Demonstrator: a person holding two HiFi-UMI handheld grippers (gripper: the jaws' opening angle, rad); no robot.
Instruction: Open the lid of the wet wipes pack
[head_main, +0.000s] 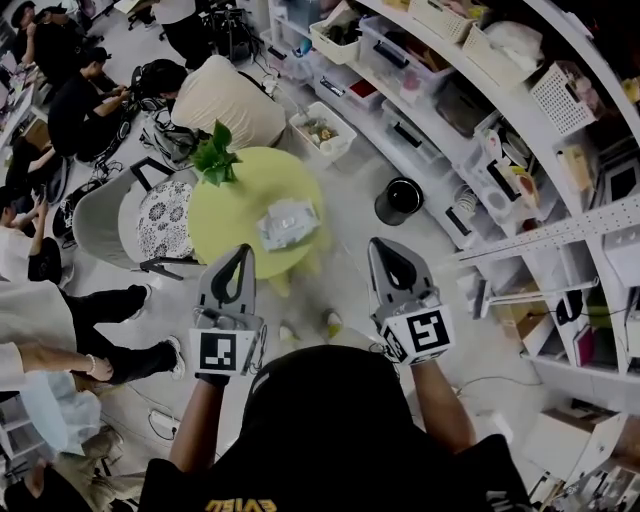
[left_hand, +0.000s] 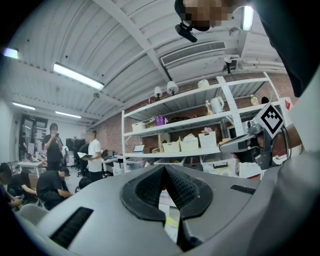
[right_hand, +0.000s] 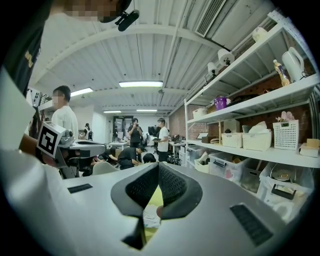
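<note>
The wet wipes pack (head_main: 287, 222), pale with a crinkled wrapper, lies flat on a round yellow-green table (head_main: 235, 215), lid down as far as I can tell. Both grippers hang in the air on the near side of the table, pointing level toward it and touching nothing. My left gripper (head_main: 243, 250) is shut, its tip over the table's near edge, left of the pack. My right gripper (head_main: 379, 244) is shut too and sits right of the table. In the right gripper view, a sliver of the pack (right_hand: 151, 217) and table shows below the closed gripper (right_hand: 158, 165).
A potted plant (head_main: 215, 154) stands at the table's far edge. A grey chair with a patterned cushion (head_main: 162, 218) is at its left, and a black bin (head_main: 399, 200) at its right. Shelves with baskets (head_main: 480, 120) curve along the right. Several people sit at the left.
</note>
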